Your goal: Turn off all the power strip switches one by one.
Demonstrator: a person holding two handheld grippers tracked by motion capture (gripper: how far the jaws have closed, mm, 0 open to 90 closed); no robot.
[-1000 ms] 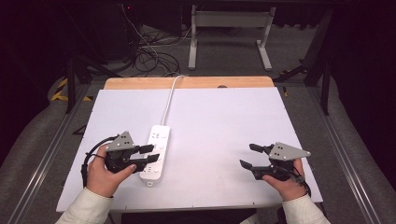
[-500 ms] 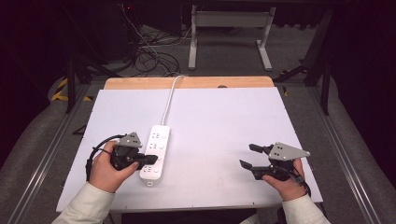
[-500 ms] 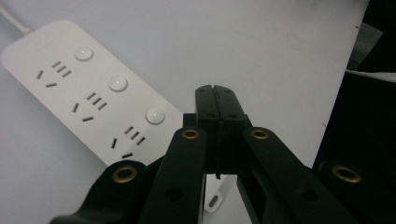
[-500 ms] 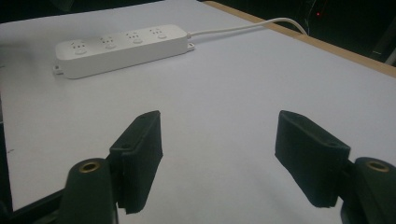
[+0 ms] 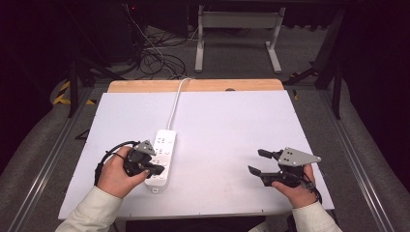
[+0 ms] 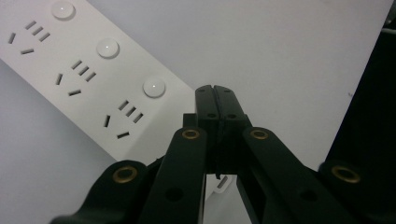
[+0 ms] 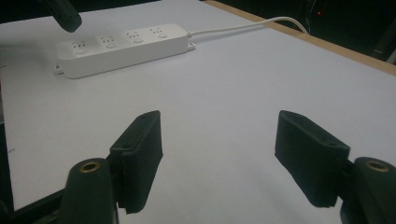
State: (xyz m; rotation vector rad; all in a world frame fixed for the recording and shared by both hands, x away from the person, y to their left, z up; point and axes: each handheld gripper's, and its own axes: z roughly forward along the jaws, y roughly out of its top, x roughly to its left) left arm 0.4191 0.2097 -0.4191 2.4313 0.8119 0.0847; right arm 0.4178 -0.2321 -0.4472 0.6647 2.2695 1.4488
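Here, a long white plastic power strip lies flat on the white counter, on its left side. Its long side runs from near the person to far away, leaning a bit to the right at the far end. Its sockets and round buttons face up. A thin white cord leaves its far end and goes over the wooden back edge of the counter. Behind the counter, black cables lie on the floor next to a grey metal stand.

The left tongs hang over the near end of the strip. Their jaws have just been closing and are now pressed together, with nothing between them. In the left gripper view, the shut tips sit just beside the nearest round button.

The right tongs are well apart from the strip, on the right side of the counter. Their jaws stand wide apart and hold nothing. Nothing lies between them and the strip.
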